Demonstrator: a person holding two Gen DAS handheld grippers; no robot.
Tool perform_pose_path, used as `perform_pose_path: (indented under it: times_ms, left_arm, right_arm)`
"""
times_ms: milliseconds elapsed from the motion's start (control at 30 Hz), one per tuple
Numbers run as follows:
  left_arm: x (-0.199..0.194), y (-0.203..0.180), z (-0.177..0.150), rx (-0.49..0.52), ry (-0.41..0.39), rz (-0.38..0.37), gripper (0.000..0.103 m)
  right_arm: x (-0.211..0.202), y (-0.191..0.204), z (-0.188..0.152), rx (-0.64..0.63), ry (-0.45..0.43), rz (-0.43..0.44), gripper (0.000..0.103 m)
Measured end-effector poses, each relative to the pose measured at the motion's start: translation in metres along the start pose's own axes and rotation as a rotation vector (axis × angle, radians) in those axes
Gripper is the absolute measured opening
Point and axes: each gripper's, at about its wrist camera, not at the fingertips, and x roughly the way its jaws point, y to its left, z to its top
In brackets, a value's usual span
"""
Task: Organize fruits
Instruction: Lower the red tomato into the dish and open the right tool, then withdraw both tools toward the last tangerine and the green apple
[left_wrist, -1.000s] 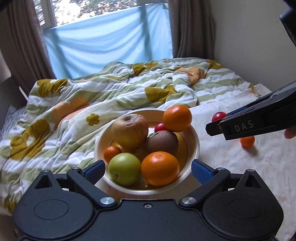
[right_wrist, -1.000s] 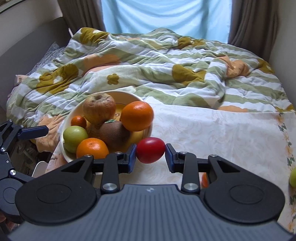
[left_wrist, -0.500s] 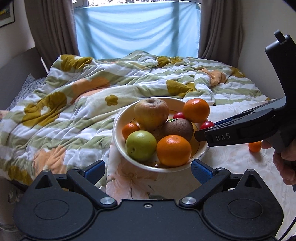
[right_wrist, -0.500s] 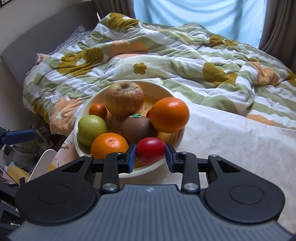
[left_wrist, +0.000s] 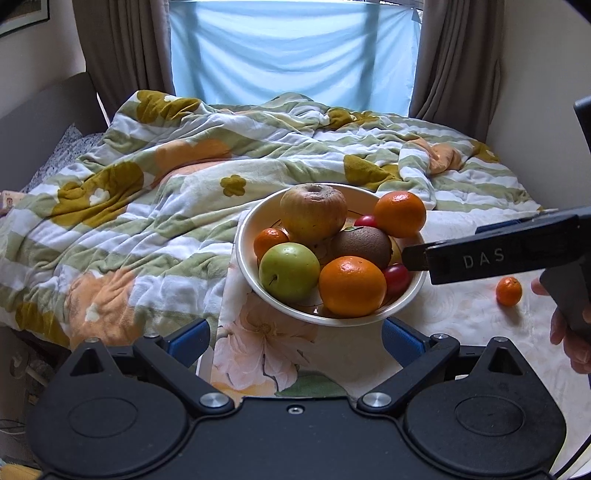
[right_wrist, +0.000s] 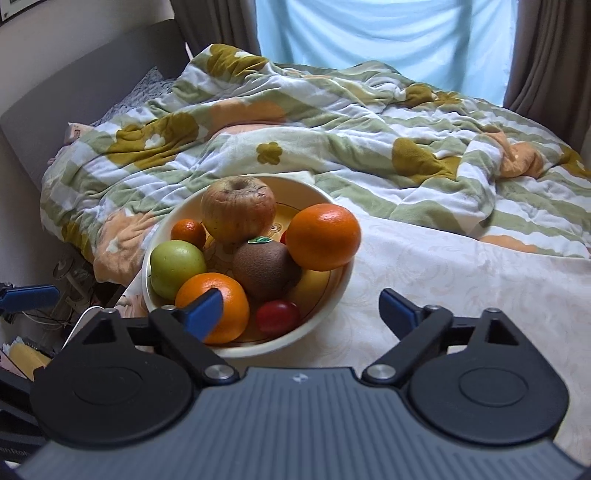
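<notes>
A cream bowl (left_wrist: 246, 266) (right_wrist: 325, 314) on the bed holds a wrinkled apple (left_wrist: 314, 212), a green apple (left_wrist: 289, 266), two oranges (left_wrist: 351, 286) (left_wrist: 399, 214), a small mandarin (left_wrist: 269, 242), a kiwi (left_wrist: 364, 245) and a red plum (right_wrist: 277, 316) (left_wrist: 397, 276) at its near right side. My right gripper (right_wrist: 300, 308) is open and empty just above the bowl's near rim; its body shows in the left wrist view (left_wrist: 498, 254). My left gripper (left_wrist: 295, 338) is open and empty in front of the bowl.
A small mandarin (left_wrist: 508, 291) lies on the white floral sheet (left_wrist: 461, 314) right of the bowl. A rumpled green, white and orange quilt (left_wrist: 166, 206) covers the bed behind and left. The bed's left edge drops to floor clutter (right_wrist: 55, 295).
My right gripper opened and let go of the red plum, which now lies in the bowl. My left gripper swung left, shifting the bowl rightward in its view.
</notes>
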Motion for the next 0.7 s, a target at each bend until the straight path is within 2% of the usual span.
perform_pose_path:
  times_ms: [133, 400, 700]
  left_arm:
    - [-0.010, -0.002, 0.002, 0.004, -0.015, -0.007, 0.101]
    - [-0.027, -0.008, 0.007, 0.036, -0.038, -0.035, 0.101]
    - [-0.044, -0.033, 0.010, 0.128, -0.085, -0.074, 0.101]
  right_arm:
    - [-0.009, -0.001, -0.002, 0.011, 0.013, -0.029, 0.103]
    - [-0.042, -0.002, -0.012, 0.037, -0.015, -0.076, 0.103]
    - [-0.088, -0.017, -0.030, 0.112, -0.051, -0.156, 0.103]
